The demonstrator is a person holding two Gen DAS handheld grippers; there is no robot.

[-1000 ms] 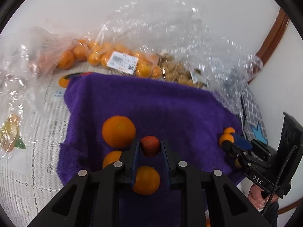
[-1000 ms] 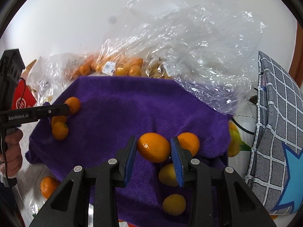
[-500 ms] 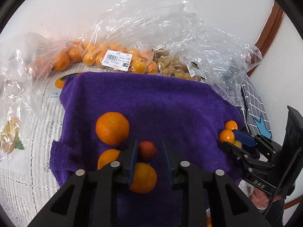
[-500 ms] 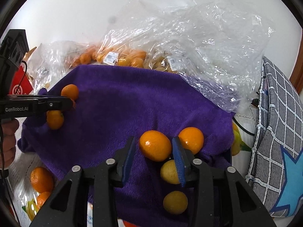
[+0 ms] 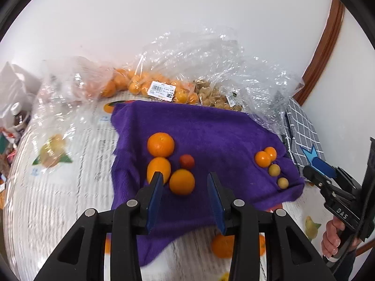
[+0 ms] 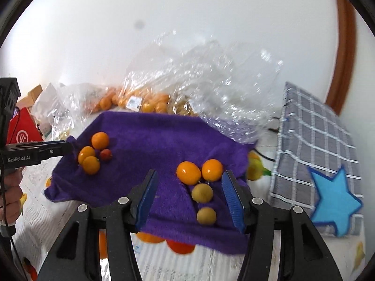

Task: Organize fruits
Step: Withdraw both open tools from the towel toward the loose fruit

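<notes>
A purple towel (image 5: 211,131) (image 6: 150,135) carries two groups of fruit. On its left lie three oranges (image 5: 160,144) and a small red fruit (image 5: 186,161) (image 6: 106,155). On its right sit two small oranges (image 5: 262,158) (image 6: 189,172) and two yellow round fruits (image 5: 274,170) (image 6: 202,193). My left gripper (image 5: 185,187) hovers above the left group, its jaws opening with nothing pressed between them. My right gripper (image 6: 189,189) hovers over the right group, jaws opening too, holding nothing.
Clear plastic bags (image 5: 211,65) with bagged oranges (image 5: 140,86) and pale fruit (image 5: 211,96) lie behind the towel against the wall. A grey checked cushion (image 6: 314,154) with a blue star stands at the right. Bottles and boxes (image 5: 16,117) crowd the far left. More oranges (image 6: 180,245) peek from under the towel's front edge.
Both grippers opened, let go of their fruit and pulled back and up. The red fruit and the orange now rest on the towel.
</notes>
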